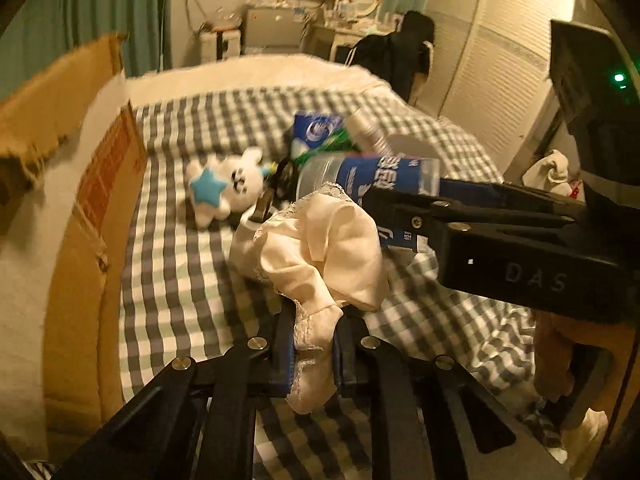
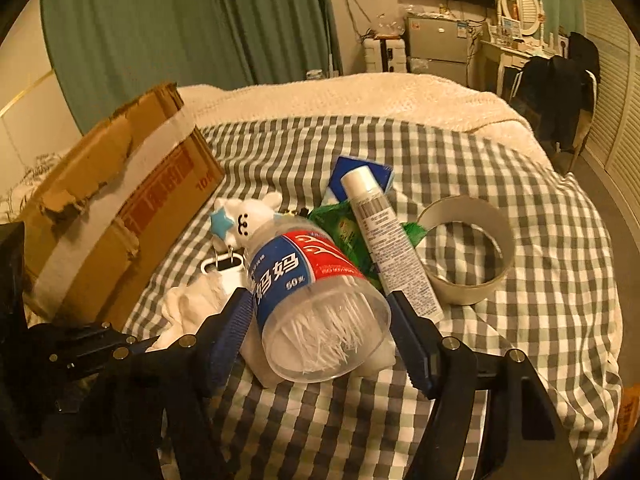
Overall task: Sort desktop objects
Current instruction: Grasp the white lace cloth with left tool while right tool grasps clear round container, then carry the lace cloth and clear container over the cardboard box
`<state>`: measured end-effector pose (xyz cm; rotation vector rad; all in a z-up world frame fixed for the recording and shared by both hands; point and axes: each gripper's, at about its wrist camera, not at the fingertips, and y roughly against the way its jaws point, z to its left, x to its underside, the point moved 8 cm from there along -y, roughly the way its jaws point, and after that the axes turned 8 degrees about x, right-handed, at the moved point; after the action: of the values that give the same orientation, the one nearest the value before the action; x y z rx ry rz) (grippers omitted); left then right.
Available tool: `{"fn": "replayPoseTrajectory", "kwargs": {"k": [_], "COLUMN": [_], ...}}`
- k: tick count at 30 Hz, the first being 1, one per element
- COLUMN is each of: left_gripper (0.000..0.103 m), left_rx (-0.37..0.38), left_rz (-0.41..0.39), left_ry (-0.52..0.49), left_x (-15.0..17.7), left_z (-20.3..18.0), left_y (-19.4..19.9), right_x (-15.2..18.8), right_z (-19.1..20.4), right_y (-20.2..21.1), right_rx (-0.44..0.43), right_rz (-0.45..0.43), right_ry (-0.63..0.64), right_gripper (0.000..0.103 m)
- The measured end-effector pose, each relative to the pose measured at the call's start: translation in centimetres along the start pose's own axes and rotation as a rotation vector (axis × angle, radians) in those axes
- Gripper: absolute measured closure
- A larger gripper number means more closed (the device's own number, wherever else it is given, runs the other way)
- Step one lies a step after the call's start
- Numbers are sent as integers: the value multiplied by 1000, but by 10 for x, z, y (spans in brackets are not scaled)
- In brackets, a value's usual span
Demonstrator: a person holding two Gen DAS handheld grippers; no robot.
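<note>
Beside the cardboard box, on the checked sheet: left gripper clamped on a limp cream cloth, right gripper straddling a clear plastic jar of cotton swabs, pads seemingly not yet pressing. Cloth soft, light, pinchable anywhere. Jar light, stiff, slick; best squeezed across its middle.

Cardboard box sits left of the pile; plush behind the jar, tape ring off right.

Cream lace sock crumpled on checked cover, clear jar on its side
</note>
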<state>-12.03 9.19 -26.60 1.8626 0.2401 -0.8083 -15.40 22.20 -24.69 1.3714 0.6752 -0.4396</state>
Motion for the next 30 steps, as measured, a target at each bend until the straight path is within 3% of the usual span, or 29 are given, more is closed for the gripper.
{"fn": "replayPoseTrajectory", "kwargs": {"k": [9, 17, 30], "left_gripper": [89, 89, 89], "left_rx": [-14, 5, -31], "left_rz": [-99, -180, -304], "left_ry": [-86, -122, -155], "left_x": [-23, -42, -70], "left_z": [-15, -25, -21], "left_y": [29, 62, 117], "right_x": [-3, -8, -19], "right_z": [-13, -21, -18], "right_y": [31, 72, 140], "right_rx": [8, 36, 91], "right_rz": [-61, -164, -332], "right_ry": [-93, -165, -208], "right_gripper": [36, 37, 37]}}
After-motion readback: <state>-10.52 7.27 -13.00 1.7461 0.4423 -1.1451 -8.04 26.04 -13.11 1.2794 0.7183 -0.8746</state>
